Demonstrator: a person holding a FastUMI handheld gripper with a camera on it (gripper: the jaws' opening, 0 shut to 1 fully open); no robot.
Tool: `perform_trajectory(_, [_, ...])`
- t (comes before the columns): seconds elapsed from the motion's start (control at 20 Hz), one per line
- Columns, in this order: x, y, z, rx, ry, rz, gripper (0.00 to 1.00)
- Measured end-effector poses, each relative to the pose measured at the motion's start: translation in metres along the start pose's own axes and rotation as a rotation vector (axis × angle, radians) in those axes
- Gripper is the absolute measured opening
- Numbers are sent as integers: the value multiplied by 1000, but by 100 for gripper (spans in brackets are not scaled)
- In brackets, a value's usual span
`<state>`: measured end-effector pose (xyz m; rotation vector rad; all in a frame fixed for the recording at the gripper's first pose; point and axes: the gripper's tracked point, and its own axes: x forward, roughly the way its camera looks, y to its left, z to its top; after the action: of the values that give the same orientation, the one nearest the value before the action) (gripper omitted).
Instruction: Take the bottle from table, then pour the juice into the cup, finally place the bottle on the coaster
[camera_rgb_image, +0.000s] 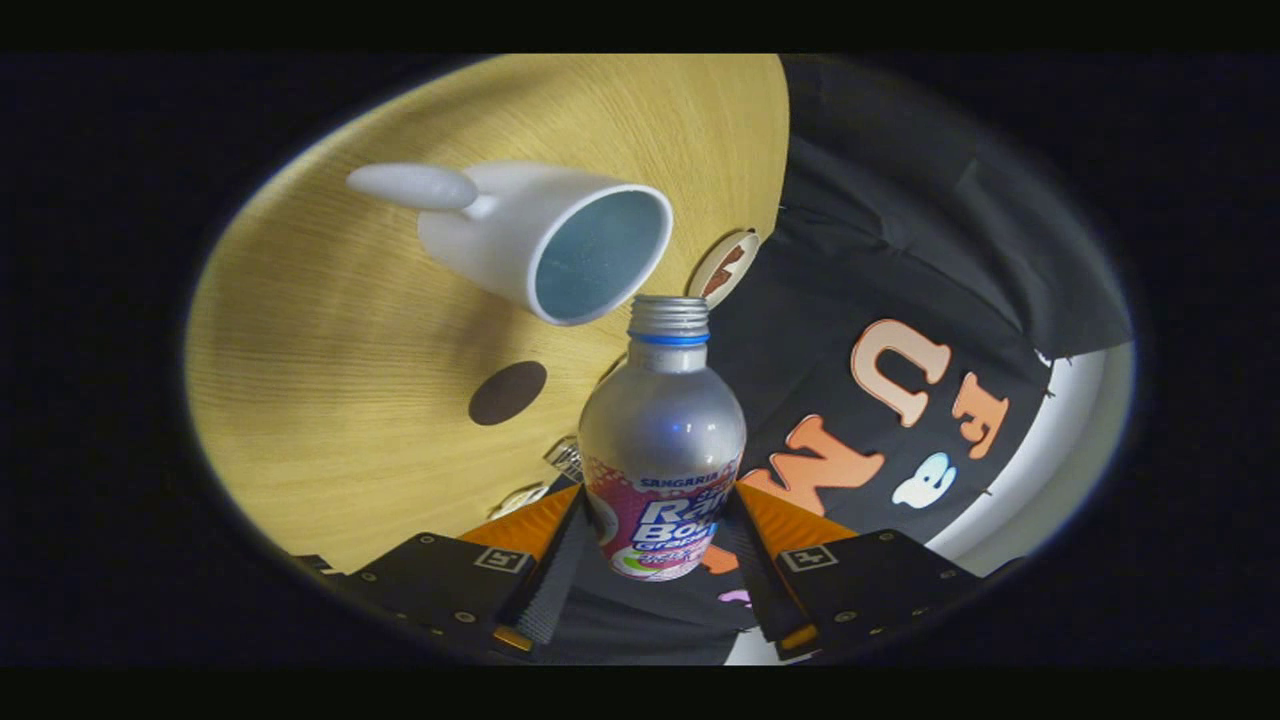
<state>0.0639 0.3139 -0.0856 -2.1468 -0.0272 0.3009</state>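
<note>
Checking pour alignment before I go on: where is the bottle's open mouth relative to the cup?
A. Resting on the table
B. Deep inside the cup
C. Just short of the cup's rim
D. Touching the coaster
C: the bottle, clamped in the gripper, has its uncapped mouth just short of the white cup rim.

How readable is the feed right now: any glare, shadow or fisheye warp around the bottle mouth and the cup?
Gripper view: fisheye bends the table edge into a curve; the cup casts a soft dark shadow on the wood; a small highlight sits on the bottle, held in the tool; the bottle mouth and cup rim are sharp; the coaster beyond is small and partly hidden.
</note>
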Motion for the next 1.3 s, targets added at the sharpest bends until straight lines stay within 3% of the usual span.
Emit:
perform_trajectory(0.3, [-2,9,6,190,-43,44,76])
perform_trajectory(0.65, [0,29,-1,699,-92,157,76])
perform_trajectory(0.9, [-3,45,1,909,-131,212,76])
perform_trajectory(1.1, [-2,52,-5,1175,-163,254,76])
perform_trajectory(1.3, [8,50,-19,1383,-173,244,76])
